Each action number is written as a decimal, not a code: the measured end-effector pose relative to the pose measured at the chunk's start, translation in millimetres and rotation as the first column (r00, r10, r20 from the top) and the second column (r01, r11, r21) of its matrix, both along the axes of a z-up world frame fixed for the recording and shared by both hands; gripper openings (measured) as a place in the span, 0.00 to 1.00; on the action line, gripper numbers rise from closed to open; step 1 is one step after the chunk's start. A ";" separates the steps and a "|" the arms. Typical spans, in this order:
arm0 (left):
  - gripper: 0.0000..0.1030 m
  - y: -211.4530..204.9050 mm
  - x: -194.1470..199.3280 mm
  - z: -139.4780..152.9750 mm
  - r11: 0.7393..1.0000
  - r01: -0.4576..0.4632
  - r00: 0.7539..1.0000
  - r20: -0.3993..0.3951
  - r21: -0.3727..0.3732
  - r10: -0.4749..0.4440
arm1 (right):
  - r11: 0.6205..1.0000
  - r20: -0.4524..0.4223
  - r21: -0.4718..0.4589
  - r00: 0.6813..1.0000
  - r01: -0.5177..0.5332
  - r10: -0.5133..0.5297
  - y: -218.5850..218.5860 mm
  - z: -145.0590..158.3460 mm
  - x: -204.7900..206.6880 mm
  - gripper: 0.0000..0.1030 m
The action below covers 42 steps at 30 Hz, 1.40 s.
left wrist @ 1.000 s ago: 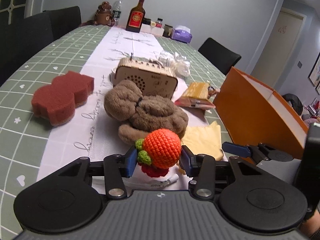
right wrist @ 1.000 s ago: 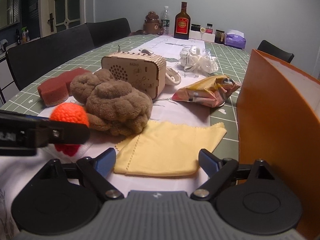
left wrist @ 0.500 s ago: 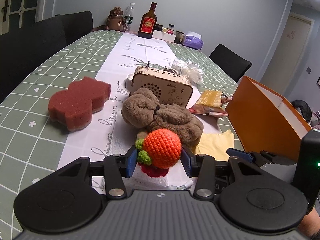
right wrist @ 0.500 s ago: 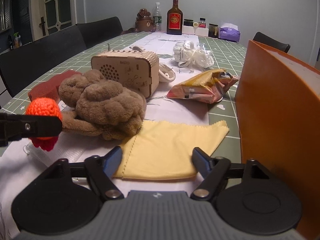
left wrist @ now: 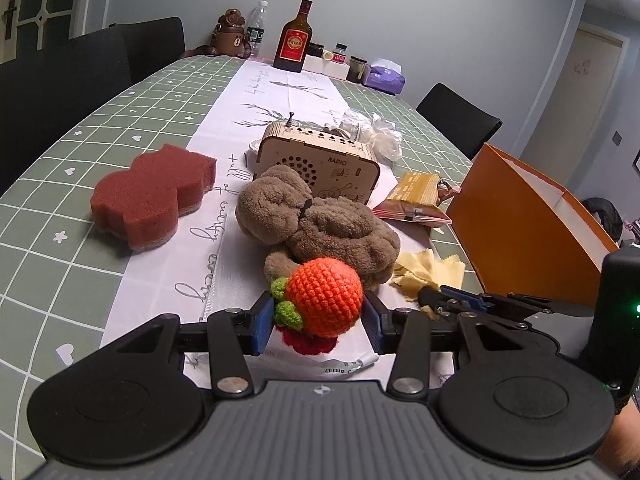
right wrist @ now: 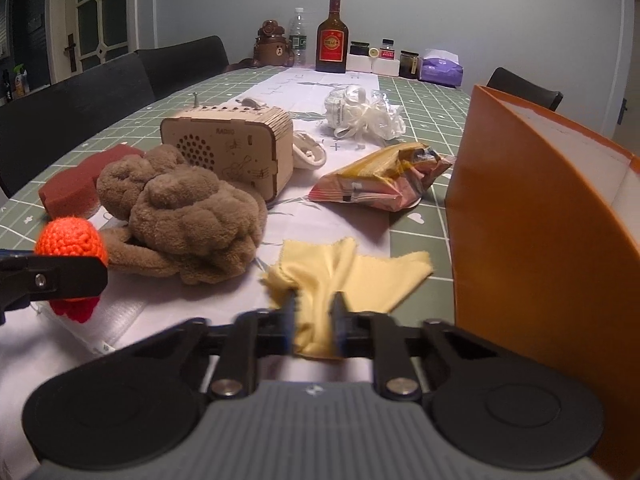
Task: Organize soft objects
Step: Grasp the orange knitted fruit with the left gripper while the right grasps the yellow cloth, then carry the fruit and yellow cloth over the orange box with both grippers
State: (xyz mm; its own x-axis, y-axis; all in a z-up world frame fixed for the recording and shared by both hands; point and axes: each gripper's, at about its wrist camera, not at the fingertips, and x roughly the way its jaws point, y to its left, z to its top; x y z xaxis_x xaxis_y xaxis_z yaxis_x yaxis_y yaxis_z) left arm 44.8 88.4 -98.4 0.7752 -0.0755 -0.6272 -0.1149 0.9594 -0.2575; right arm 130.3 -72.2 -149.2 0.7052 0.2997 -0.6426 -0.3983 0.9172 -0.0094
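My left gripper [left wrist: 319, 322] points downward, clamping the knitted orange [left wrist: 325, 297]. At its 3 o'clock, my right gripper [right wrist: 314, 322] has just closed on the yellow cloth [right wrist: 360, 276].

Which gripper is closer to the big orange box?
Right. The right gripper, pinching the yellow cloth, sits just beside the orange box. The left gripper, holding the crochet orange, is farther.

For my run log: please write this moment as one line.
left gripper: holds crochet orange | right gripper: just closed on yellow cloth | orange box: open
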 end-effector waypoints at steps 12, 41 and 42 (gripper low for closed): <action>0.50 -2.4 -14.4 9.9 1.000 -0.008 0.999 0.033 0.009 0.008 | 0.997 0.058 0.036 0.997 -0.062 0.060 -1.6 30.2 -29.1 0.06; 0.50 -83.8 -9.5 98.2 0.969 0.236 0.954 0.171 0.068 -0.244 | 0.983 0.198 0.072 0.968 -0.172 0.155 -107.5 167.3 -75.9 0.06; 0.50 -89.0 -5.7 101.0 0.966 0.248 0.951 0.174 0.074 -0.257 | 0.984 0.202 0.068 0.969 -0.162 0.145 -113.7 171.3 -73.7 0.06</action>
State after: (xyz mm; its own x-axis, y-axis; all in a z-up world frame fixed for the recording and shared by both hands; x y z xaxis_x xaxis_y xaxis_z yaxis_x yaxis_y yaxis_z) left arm 39.1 -0.5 2.6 0.8355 -0.2549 -0.4867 0.1767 0.9635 -0.2014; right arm 56.6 -185.9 22.1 0.7560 0.4609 -0.4648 -0.5325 0.8460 -0.0272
